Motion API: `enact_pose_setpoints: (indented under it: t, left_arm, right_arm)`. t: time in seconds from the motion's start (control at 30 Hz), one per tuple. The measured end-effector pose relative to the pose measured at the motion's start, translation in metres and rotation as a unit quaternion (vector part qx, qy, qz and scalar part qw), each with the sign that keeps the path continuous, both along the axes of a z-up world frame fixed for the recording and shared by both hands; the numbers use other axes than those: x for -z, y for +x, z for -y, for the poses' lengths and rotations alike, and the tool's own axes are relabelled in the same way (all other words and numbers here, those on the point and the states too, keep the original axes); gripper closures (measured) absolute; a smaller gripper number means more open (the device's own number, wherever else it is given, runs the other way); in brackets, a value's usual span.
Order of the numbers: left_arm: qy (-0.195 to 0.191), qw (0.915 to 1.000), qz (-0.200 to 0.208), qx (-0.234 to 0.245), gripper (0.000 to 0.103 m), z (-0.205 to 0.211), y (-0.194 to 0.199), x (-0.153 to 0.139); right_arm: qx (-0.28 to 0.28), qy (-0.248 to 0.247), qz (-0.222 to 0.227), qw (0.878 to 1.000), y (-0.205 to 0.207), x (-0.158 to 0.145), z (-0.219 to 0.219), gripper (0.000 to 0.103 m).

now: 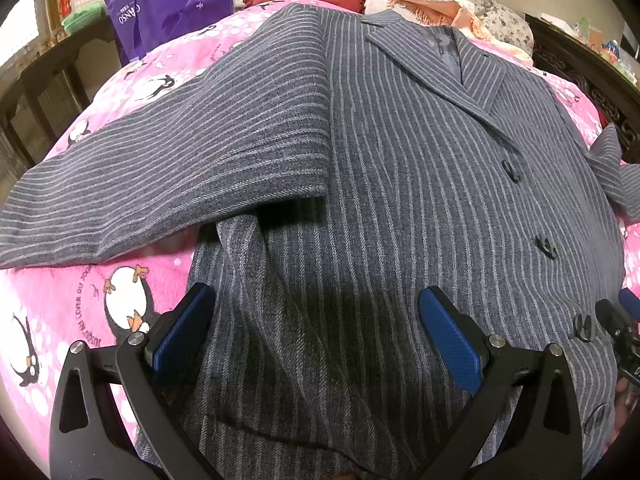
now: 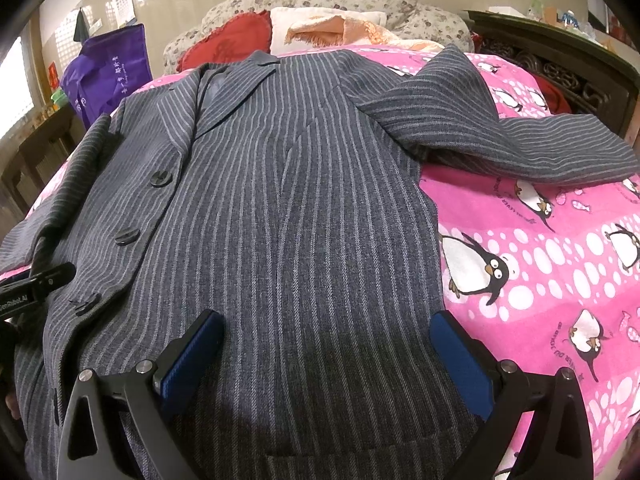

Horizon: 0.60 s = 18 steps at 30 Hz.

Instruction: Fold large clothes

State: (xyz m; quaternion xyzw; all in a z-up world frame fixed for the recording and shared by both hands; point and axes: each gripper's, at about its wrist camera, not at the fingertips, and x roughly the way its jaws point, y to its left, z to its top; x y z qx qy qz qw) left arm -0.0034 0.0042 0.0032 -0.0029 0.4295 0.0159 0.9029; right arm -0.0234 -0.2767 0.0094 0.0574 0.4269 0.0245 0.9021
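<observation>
Left hand-held gripper [image 1: 316, 328], right hand-held gripper [image 2: 328, 356], black angular frames, blue ribbed pads, silver screws

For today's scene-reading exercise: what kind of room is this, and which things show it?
Most likely a bedroom. The striped jacket lies on a bed with a pink penguin blanket, pillows including a red cushion sit at its head, and a dark carved wooden frame runs alongside.

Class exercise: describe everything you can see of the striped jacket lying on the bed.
The jacket is grey, woven-looking cloth with pale pinstripes, notched lapels and dark buttons down the closed front. It lies flat, front up, collar away from the cameras, on a pink penguin blanket. Both sleeves spread outward. Both open grippers hover at its hem without gripping.
</observation>
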Motion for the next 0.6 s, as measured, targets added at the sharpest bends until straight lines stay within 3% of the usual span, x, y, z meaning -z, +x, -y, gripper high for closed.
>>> enact_pose_setpoints:
  t: [0.6]
  left_arm:
    - [0.006, 0.9997, -0.022, -0.001, 0.0, 0.0019, 0.0014, 0.0016]
  right_arm:
    - [-0.001, 0.003, 0.0, 1.0, 0.0006, -0.0001, 0.0004, 0.0]
